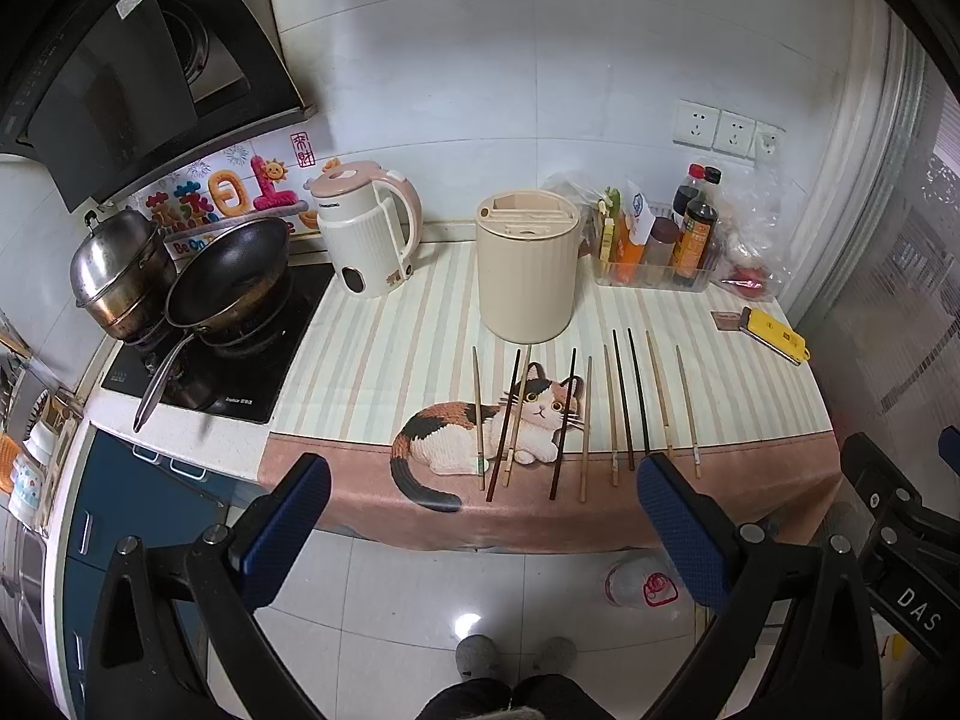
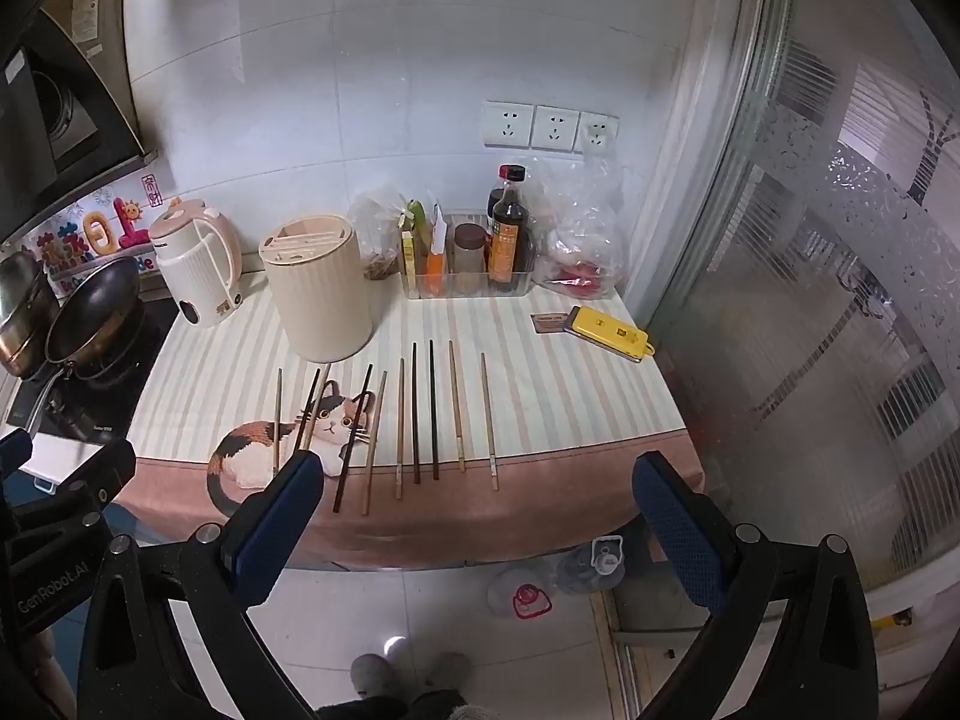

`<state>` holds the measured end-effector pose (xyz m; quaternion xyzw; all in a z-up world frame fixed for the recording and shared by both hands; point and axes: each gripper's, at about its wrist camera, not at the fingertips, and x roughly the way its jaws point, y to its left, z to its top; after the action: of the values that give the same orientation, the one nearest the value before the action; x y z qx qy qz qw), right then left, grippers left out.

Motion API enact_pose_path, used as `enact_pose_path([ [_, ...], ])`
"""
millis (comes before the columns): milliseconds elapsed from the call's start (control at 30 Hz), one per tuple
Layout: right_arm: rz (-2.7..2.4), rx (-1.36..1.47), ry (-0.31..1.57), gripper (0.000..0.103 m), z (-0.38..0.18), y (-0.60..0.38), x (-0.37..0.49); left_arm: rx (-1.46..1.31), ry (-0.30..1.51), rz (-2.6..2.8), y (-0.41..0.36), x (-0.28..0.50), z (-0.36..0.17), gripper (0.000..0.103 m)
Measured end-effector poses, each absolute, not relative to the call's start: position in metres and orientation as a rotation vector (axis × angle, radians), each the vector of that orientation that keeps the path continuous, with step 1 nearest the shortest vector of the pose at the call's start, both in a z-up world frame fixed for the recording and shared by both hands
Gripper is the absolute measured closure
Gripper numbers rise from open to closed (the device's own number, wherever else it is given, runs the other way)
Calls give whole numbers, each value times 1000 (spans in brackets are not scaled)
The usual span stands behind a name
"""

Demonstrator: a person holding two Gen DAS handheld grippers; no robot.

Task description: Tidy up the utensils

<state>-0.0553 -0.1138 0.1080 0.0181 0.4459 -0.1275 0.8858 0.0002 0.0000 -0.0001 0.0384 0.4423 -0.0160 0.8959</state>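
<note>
Several chopsticks, some light wood and some dark brown (image 1: 621, 399) (image 2: 414, 414), lie side by side on the striped cat-print cloth (image 1: 390, 354) (image 2: 540, 384). A cream cylindrical utensil holder (image 1: 527, 267) (image 2: 317, 294) with slots in its top stands upright just behind them. My left gripper (image 1: 483, 489) is open and empty, held in front of the counter edge, short of the chopsticks. My right gripper (image 2: 477, 489) is also open and empty, in front of the counter edge near the chopstick tips.
A cream kettle (image 1: 366, 228) stands left of the holder. A frying pan (image 1: 231, 276) and steel pot (image 1: 117, 264) sit on the stove at left. A clear bin of sauce bottles (image 2: 474, 264), plastic bags and a yellow tool (image 2: 609, 333) are at the back right. A glass door (image 2: 810, 300) stands right.
</note>
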Motion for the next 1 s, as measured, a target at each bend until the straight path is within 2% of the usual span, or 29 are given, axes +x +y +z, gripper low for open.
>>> enact_pose_path([
  [1000, -270, 31, 928, 0, 109, -114, -48, 79, 919, -34, 0, 1, 0, 0],
])
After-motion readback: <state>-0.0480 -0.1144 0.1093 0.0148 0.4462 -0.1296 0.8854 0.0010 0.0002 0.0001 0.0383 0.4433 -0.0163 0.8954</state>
